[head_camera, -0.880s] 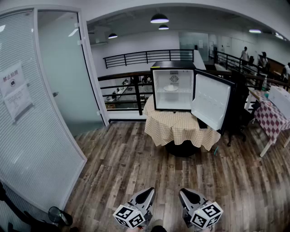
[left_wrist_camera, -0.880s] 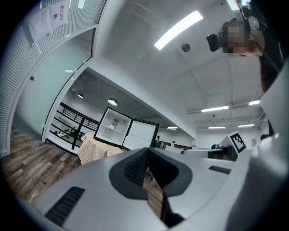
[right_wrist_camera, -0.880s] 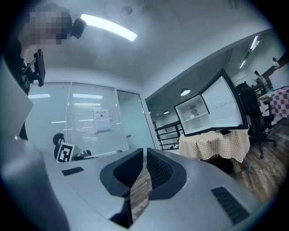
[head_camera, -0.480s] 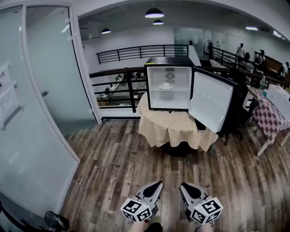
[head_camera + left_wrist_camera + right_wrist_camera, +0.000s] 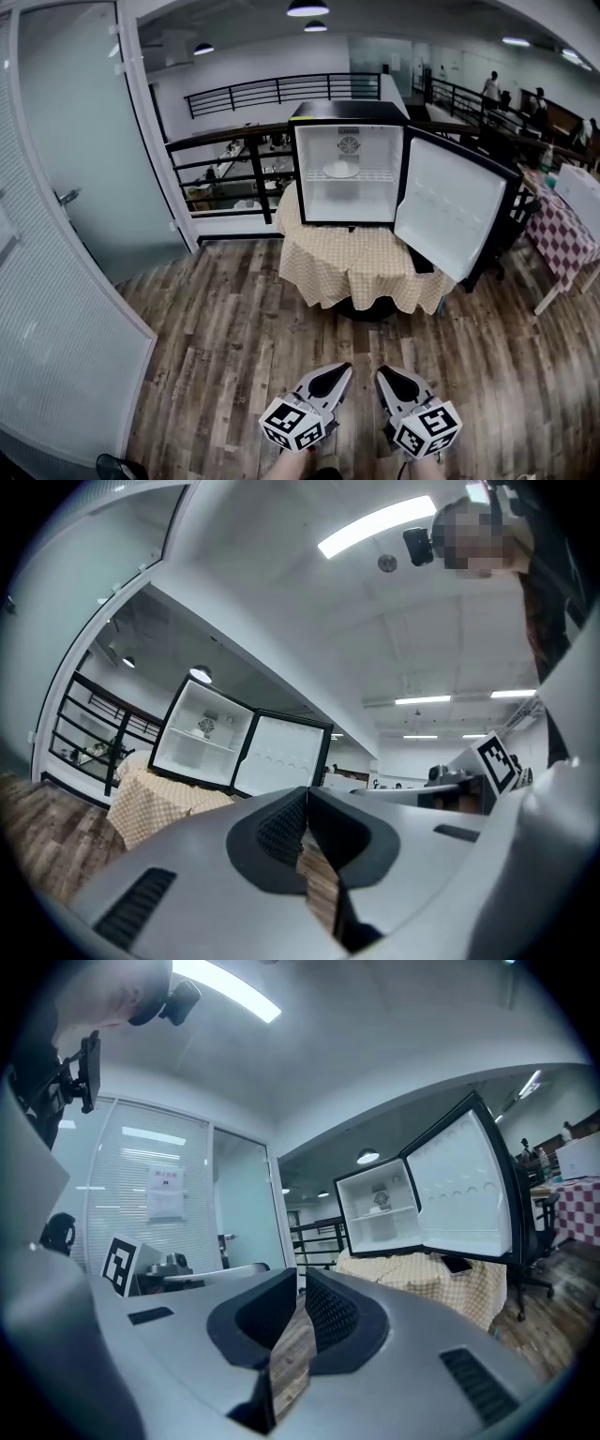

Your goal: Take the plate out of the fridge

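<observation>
A small black fridge (image 5: 347, 117) stands on a round table with a checked cloth (image 5: 361, 262), and its door (image 5: 457, 216) hangs open to the right. Inside, a white plate (image 5: 340, 171) lies on the wire shelf. My left gripper (image 5: 339, 370) and right gripper (image 5: 386, 374) are held side by side low in the head view, far short of the table, pointing toward the fridge. Both are shut with nothing between the jaws. The left gripper view shows its tips (image 5: 306, 791) touching, with the fridge (image 5: 202, 733) small in the distance. The right gripper view shows the fridge (image 5: 375, 1208) beyond its closed tips (image 5: 302, 1277).
A frosted glass partition (image 5: 56, 309) and a glass door (image 5: 75, 141) run along the left. A black railing (image 5: 234, 141) stands behind the fridge. At the right are a table with a red-checked cloth (image 5: 562, 239) and a dark chair (image 5: 506, 234). Wood plank floor (image 5: 234, 337) lies between me and the table.
The fridge and table have grown larger and nearer in the head view, and the glass wall has slid left. Both grippers stay shut and sit slightly further right in the picture.
</observation>
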A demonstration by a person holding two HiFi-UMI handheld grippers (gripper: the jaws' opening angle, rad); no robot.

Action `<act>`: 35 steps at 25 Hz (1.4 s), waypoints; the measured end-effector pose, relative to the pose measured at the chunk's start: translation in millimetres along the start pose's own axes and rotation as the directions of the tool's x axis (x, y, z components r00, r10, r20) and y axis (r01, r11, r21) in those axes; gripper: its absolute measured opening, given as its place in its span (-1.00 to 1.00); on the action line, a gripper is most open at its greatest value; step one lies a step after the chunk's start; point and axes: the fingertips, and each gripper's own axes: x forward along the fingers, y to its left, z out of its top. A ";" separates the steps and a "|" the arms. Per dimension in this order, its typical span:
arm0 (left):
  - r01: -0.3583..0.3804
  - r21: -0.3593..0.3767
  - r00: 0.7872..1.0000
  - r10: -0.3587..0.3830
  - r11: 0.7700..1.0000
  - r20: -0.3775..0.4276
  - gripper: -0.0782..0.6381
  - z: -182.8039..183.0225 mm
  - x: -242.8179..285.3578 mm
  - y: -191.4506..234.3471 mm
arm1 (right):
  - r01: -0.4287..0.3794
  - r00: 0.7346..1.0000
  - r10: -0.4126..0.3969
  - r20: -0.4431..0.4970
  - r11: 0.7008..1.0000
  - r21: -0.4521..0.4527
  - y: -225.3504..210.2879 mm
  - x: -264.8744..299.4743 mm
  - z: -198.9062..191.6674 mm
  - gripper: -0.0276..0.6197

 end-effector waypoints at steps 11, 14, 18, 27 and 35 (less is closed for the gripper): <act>0.027 -0.033 1.000 -0.027 0.999 -0.015 -0.75 0.2 29.5 65.2 | 0.040 0.999 -0.040 -0.020 0.999 0.027 -23.6 67.3 -5.6 -0.76; 0.028 -0.038 1.000 -0.028 0.999 -0.009 -0.75 1.5 33.8 74.2 | 0.037 0.999 -0.036 -0.019 0.999 0.030 -26.2 78.7 -4.9 -0.76; 0.031 -0.039 0.999 -0.032 0.999 -0.019 -0.75 0.6 38.2 83.8 | 0.034 0.999 -0.033 -0.030 0.999 0.039 -30.0 93.5 -6.3 -0.76; -0.002 -0.055 1.000 0.000 0.998 -0.019 -0.75 8.7 64.7 128.4 | 0.024 0.999 -0.022 -0.036 0.999 0.047 -57.0 137.5 4.5 -0.76; -0.008 -0.051 1.000 0.007 0.999 -0.026 -0.75 21.4 110.5 166.5 | 0.009 0.999 -0.007 -0.039 0.999 0.047 -95.0 183.4 21.7 -0.76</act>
